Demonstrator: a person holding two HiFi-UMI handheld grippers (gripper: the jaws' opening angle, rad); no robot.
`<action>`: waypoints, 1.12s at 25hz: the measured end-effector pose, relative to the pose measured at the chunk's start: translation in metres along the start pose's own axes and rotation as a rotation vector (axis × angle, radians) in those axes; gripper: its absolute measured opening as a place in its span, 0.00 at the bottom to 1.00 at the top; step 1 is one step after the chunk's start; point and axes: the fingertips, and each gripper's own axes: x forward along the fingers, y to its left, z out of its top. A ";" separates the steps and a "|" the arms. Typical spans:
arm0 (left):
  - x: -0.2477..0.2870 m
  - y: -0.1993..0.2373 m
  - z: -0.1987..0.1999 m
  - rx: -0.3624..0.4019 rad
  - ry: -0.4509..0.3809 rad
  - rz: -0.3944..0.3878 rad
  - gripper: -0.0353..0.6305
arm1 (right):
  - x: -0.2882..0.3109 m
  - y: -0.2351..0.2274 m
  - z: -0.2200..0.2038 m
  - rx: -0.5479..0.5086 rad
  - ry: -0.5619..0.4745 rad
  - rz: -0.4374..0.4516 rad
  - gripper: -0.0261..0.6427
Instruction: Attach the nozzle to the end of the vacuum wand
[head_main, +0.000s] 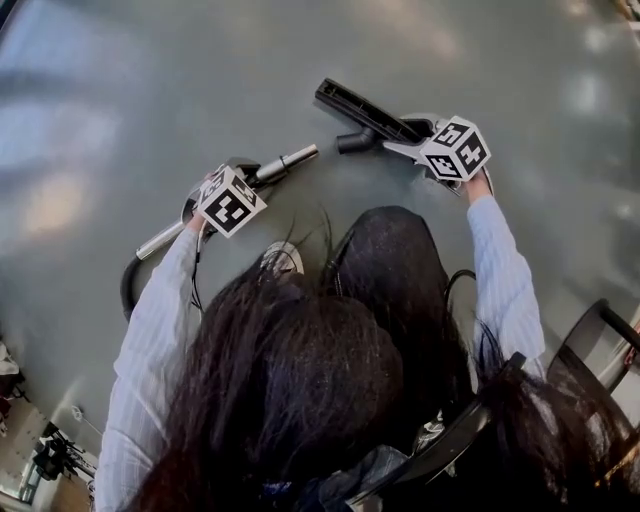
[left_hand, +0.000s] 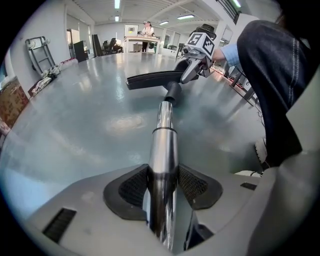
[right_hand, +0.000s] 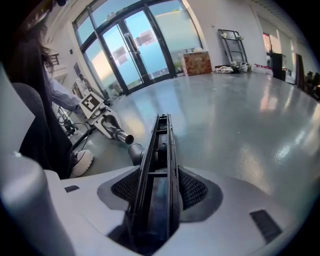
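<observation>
In the head view a silver vacuum wand (head_main: 285, 163) points up and to the right, with my left gripper (head_main: 245, 178) shut on it. The left gripper view looks along the wand (left_hand: 162, 150), pressed between the pads (left_hand: 200, 187). Its free end points at the round socket of a black flat nozzle (left_hand: 152, 79), a short gap away. My right gripper (head_main: 415, 135) holds that nozzle (head_main: 360, 112) by one end. The right gripper view shows the nozzle's long slotted body (right_hand: 160, 155) clamped between the jaws, with the wand's tip (right_hand: 120, 135) just left of the socket.
The floor (head_main: 150, 80) is smooth and grey. A dark hose (head_main: 130, 285) curves off the wand's lower end at left. A chair (head_main: 600, 340) stands at the right edge. The person's legs and a shoe (head_main: 283, 260) are below the grippers. Glass doors (right_hand: 130, 45) and a cardboard box (right_hand: 196, 62) lie far off.
</observation>
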 end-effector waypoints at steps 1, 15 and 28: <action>0.002 0.000 -0.005 0.005 -0.003 -0.002 0.34 | 0.007 0.006 -0.001 -0.007 0.001 0.020 0.39; -0.029 0.006 -0.032 0.055 -0.049 -0.036 0.33 | 0.044 0.055 0.054 -0.060 -0.073 0.205 0.39; -0.021 -0.004 -0.026 0.098 -0.051 -0.054 0.33 | 0.051 0.052 0.052 -0.088 -0.040 0.254 0.39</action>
